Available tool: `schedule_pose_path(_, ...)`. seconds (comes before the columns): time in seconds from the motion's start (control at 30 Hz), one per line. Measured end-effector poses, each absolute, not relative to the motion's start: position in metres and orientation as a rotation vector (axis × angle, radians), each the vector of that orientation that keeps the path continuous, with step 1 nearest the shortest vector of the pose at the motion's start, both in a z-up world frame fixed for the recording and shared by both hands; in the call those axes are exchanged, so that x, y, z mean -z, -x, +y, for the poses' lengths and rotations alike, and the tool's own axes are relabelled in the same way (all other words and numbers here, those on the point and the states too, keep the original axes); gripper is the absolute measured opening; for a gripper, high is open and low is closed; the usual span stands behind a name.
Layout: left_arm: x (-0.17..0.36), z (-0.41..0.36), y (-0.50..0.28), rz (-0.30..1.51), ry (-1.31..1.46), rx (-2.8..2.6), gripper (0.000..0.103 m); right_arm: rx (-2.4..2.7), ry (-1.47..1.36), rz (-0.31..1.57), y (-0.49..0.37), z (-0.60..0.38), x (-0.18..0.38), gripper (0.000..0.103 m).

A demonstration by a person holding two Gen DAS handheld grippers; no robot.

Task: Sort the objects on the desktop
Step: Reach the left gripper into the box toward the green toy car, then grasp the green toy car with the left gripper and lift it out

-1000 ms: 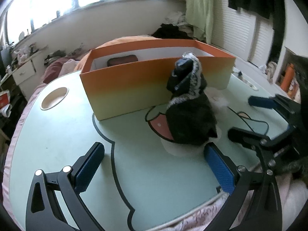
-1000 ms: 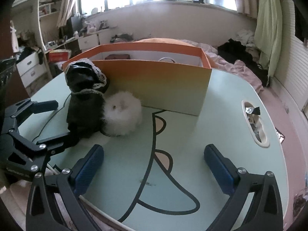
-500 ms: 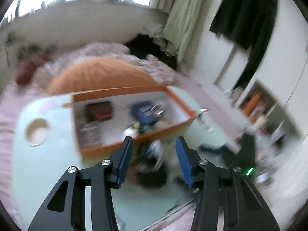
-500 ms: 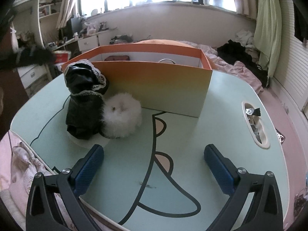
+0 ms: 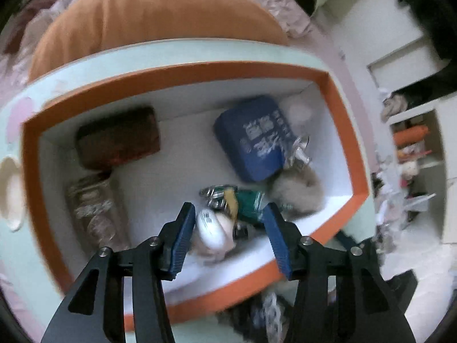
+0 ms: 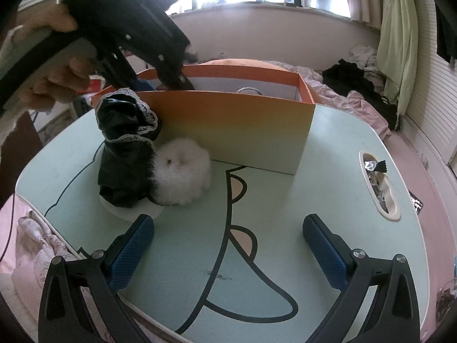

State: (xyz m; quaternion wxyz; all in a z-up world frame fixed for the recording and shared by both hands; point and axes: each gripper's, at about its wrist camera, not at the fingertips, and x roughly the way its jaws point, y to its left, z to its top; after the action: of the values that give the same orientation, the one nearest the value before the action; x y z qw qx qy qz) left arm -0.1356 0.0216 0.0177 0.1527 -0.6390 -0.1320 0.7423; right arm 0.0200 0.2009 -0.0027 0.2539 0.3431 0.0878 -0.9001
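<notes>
The left gripper point(image 5: 228, 228) hangs over the open orange box point(image 5: 337, 91), tilted down into it, its 2 blue pads spread apart with a small white oval object point(image 5: 211, 228) lying between them on the box floor; nothing is pinched. That white piece runs its long axis from upper left to lower right of the left wrist frame. It carries a small dark mark, too blurred to read. In the upper right of the box a blue pouch point(image 5: 251, 137) lies flat, its long axis going from upper left to lower right; white print covers its face, but the lettering is smeared and unreadable. In the upper left of the box sits a dark brown case point(image 5: 117, 140), long axis nearly level. A green item with metal keys point(image 5: 240, 197) lies just above the pads, and a grey fluffy ball point(image 5: 297, 191) rests in the lower right corner.

In the right wrist frame the right gripper point(image 6: 228, 251) hovers low over the pale green table point(image 6: 337, 171), pads spread wide and holding nothing. A black lace-trimmed cloth bundle point(image 6: 125, 148) stands upright at left centre, touching a white pompom point(image 6: 180, 177) just beside the box wall.
</notes>
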Motion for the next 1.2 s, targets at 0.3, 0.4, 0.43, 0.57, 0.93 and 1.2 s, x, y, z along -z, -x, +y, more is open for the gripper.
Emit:
schedule_pose_path(0.3, -0.015, 0.008, 0.14, -0.4, 1.766, -2.143, 0.045, 2.446, -0.932, 0.238, -0.02, 0.202, 0.003, 0.103)
schedule_pose_path(0.4, -0.018, -0.005, 0.141, -0.435, 1.696, -2.204, 0.045, 2.445, -0.932, 0.238, -0.02, 0.202, 0.002, 0.103)
schedule_pose_path(0.43, -0.024, -0.01, 0.138, -0.453, 1.659, -2.231, 0.045, 2.445, -0.932, 0.238, -0.02, 0.202, 0.003, 0.103)
schedule_pose_path(0.57, -0.068, -0.013, 0.116, -0.434, 1.439, -2.337, 0.028, 2.445, -0.931, 0.238, -0.02, 0.202, 0.003, 0.103)
schedule_pose_path(0.93, -0.101, -0.009, 0.054, -0.351, 1.244, -2.411, 0.025, 2.445, -0.932, 0.239, -0.021, 0.202, 0.002, 0.103)
schedule_pose_path(1.2, -0.057, 0.009, 0.124, -0.219, 1.569, -2.395, 0.063, 2.444, -0.931, 0.238, -0.021, 0.202, 0.003, 0.103)
